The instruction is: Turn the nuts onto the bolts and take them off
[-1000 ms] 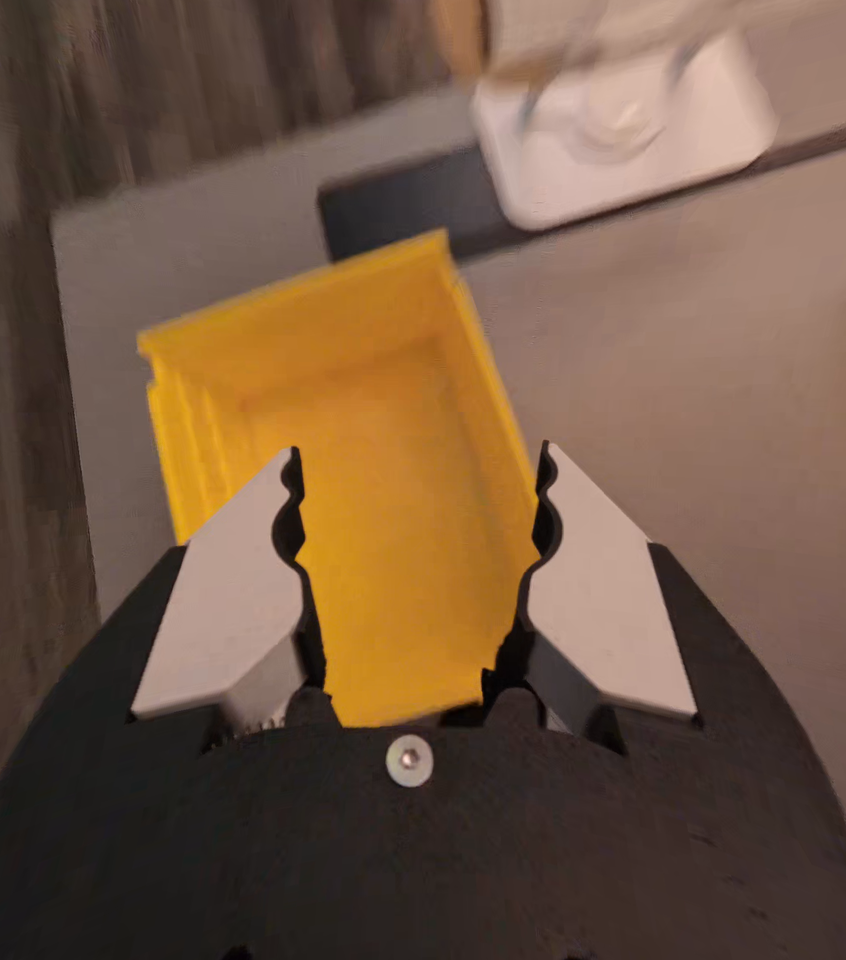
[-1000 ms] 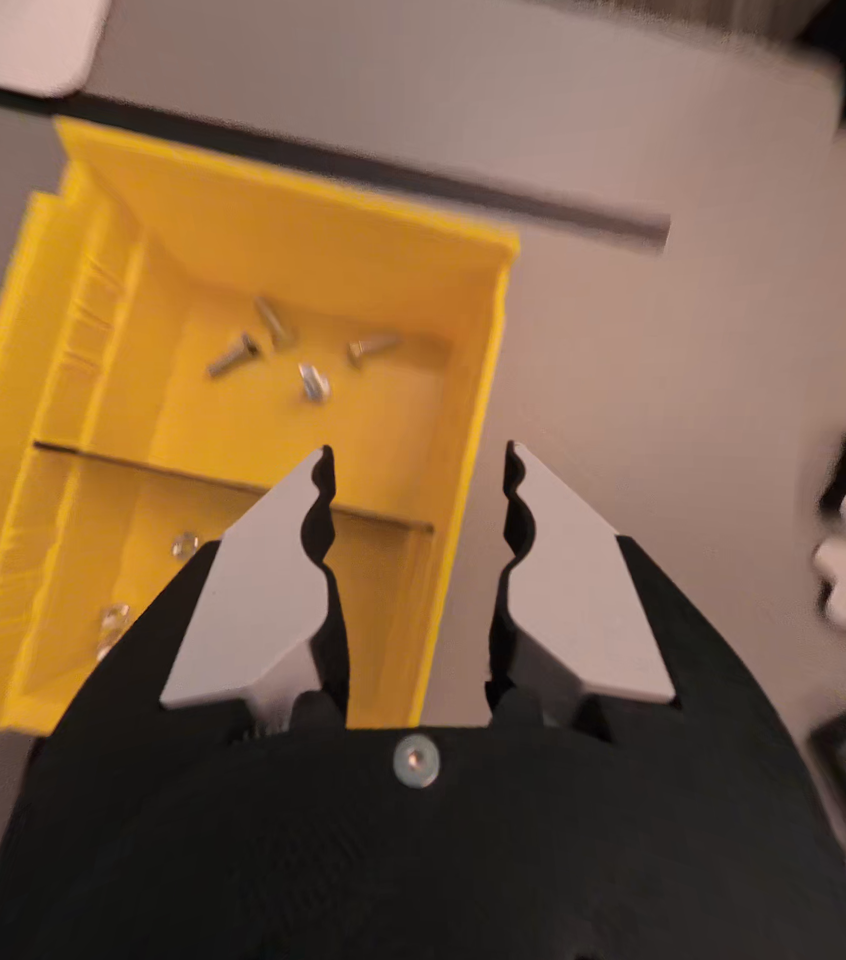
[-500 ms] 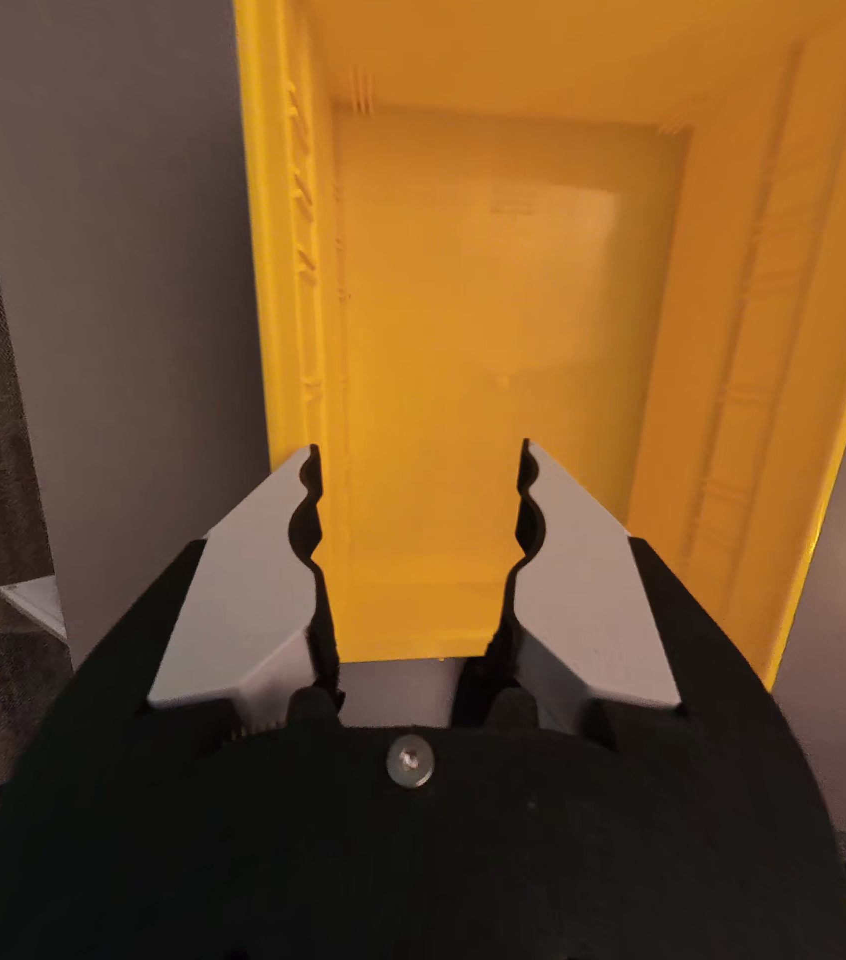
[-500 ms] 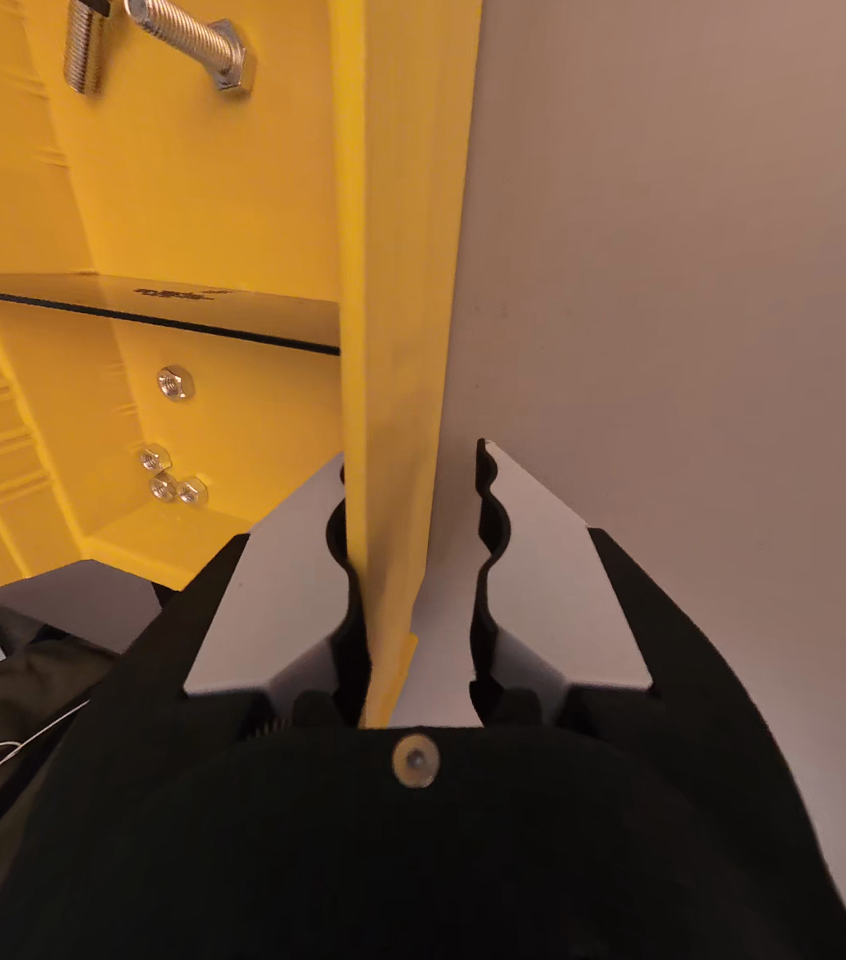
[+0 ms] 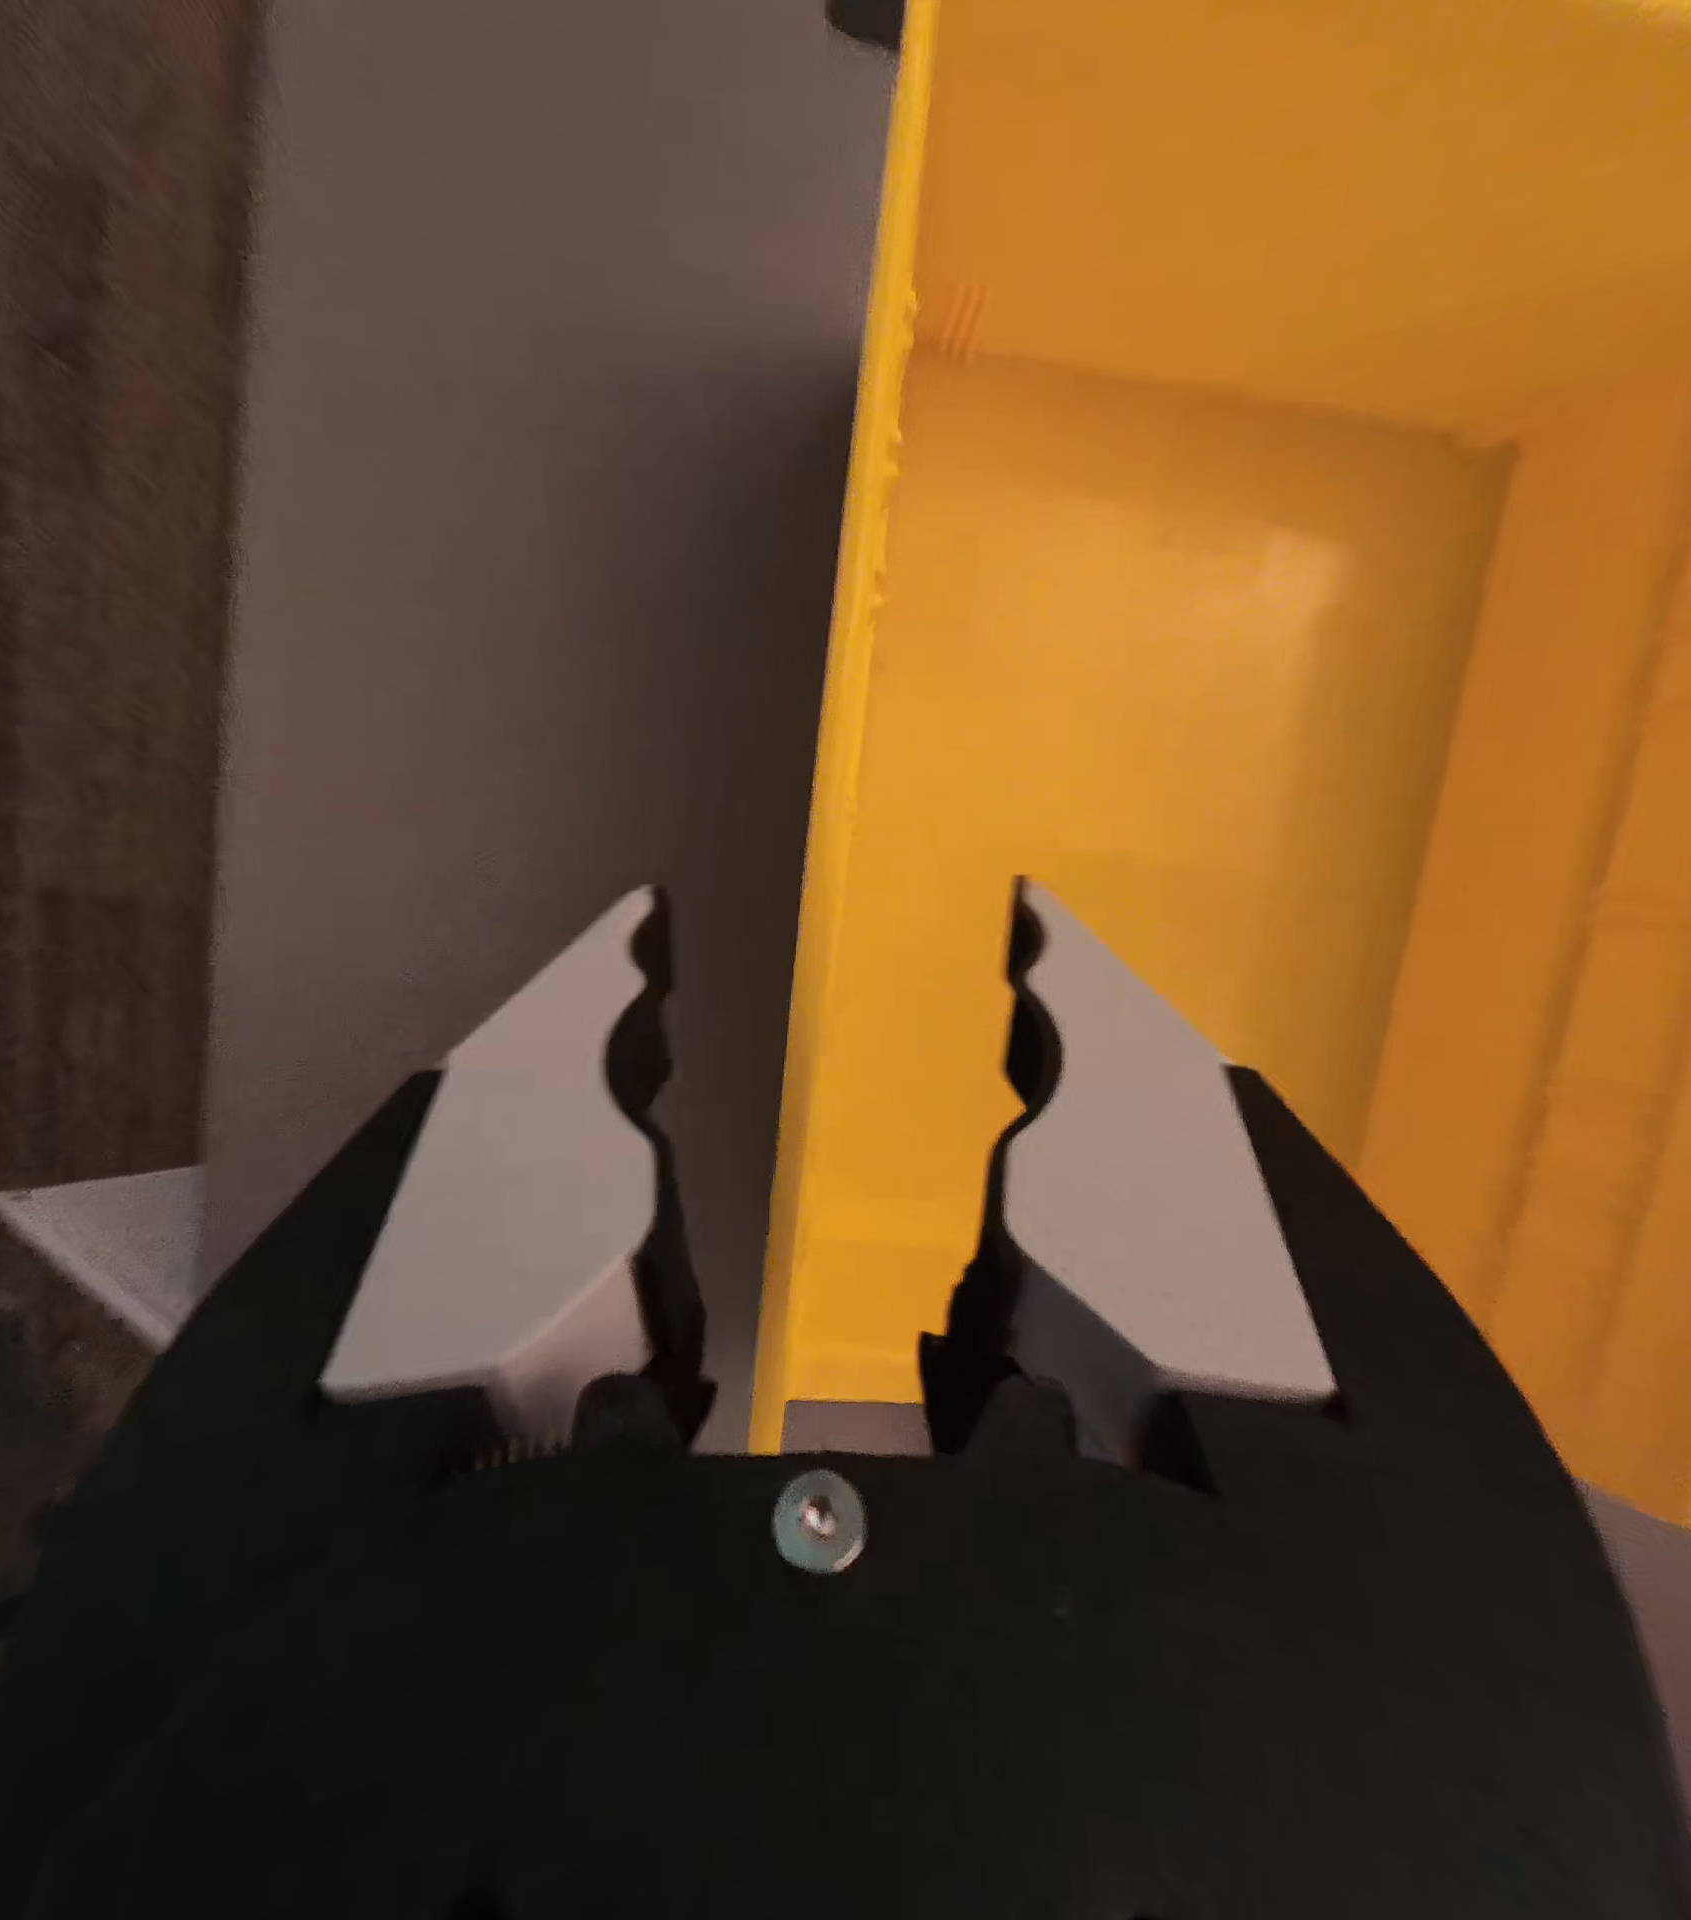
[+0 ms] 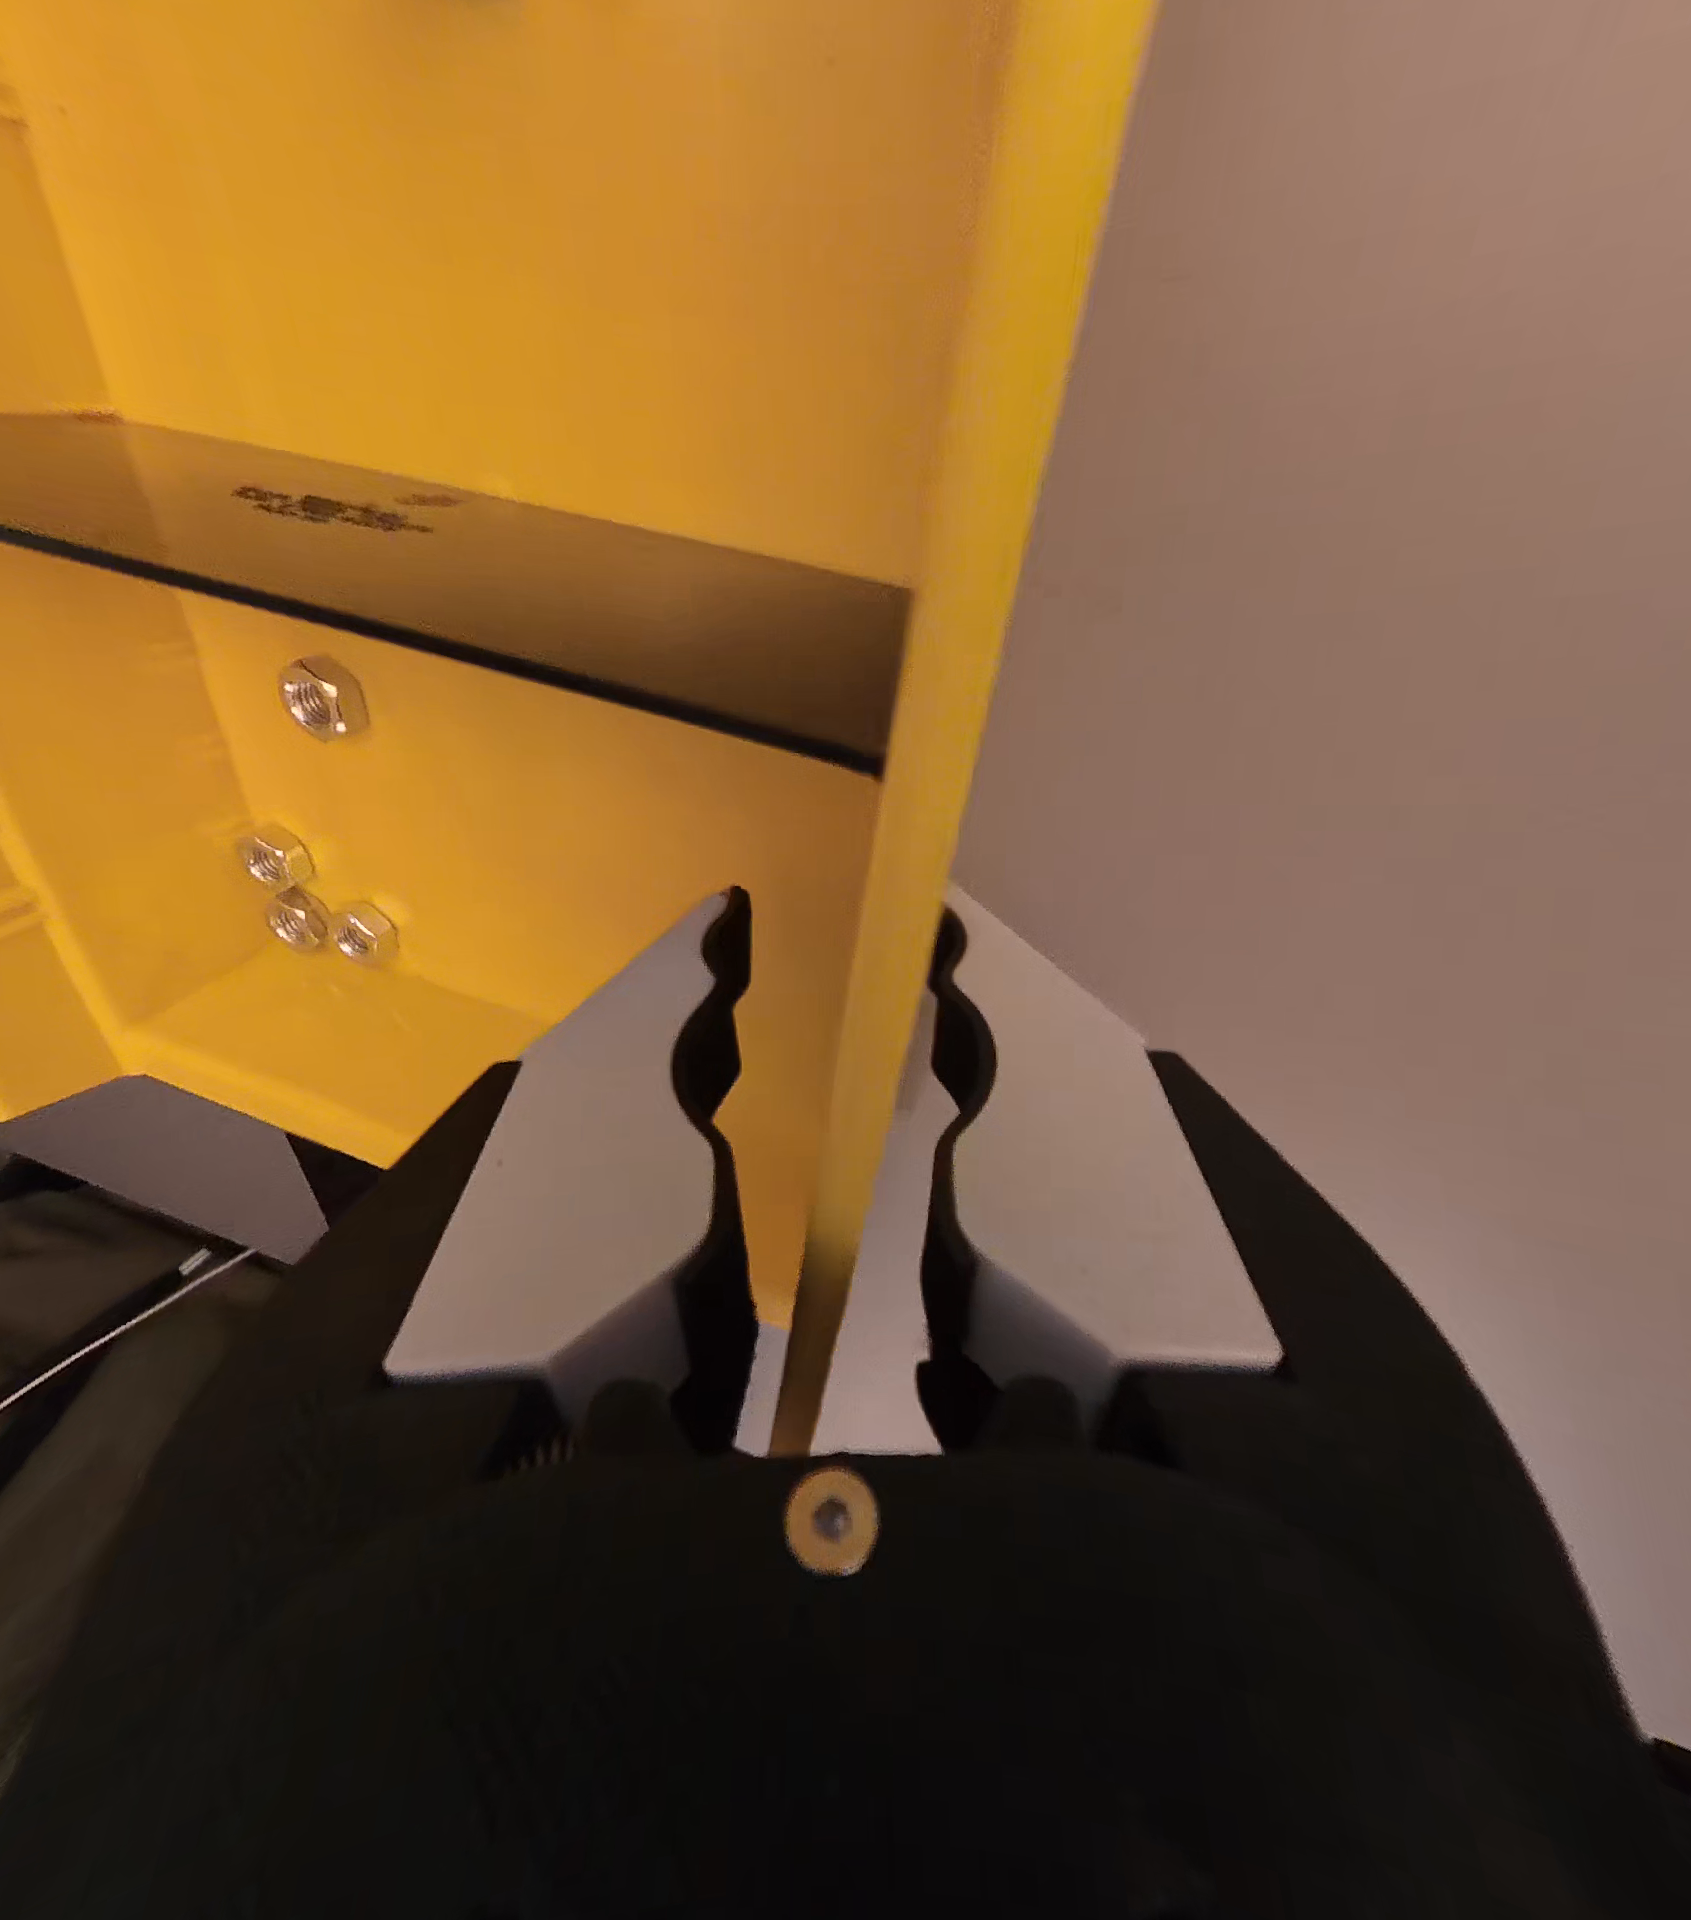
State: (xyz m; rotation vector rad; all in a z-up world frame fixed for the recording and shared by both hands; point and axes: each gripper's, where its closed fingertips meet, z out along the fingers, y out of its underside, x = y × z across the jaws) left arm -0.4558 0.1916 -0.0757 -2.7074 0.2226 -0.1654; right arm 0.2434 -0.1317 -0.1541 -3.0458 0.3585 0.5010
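Grey table (image 6: 1392,727): both grippers (image 5: 836,1039) (image 6: 836,1039) apparently straddle yellow bin (image 6: 976,623) walls.

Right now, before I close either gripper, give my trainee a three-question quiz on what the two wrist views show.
1. True or false: the wall of the yellow bin stands between the fingers of the right gripper.
2. How many loose nuts lie in the compartment on the near side of the black divider?
3. Multiple choice: the left gripper is A) shut on a bolt, B) open, straddling a wall of a yellow bin, C) resting flat on the table.

Key: 1 true; 2 four; 3 B.
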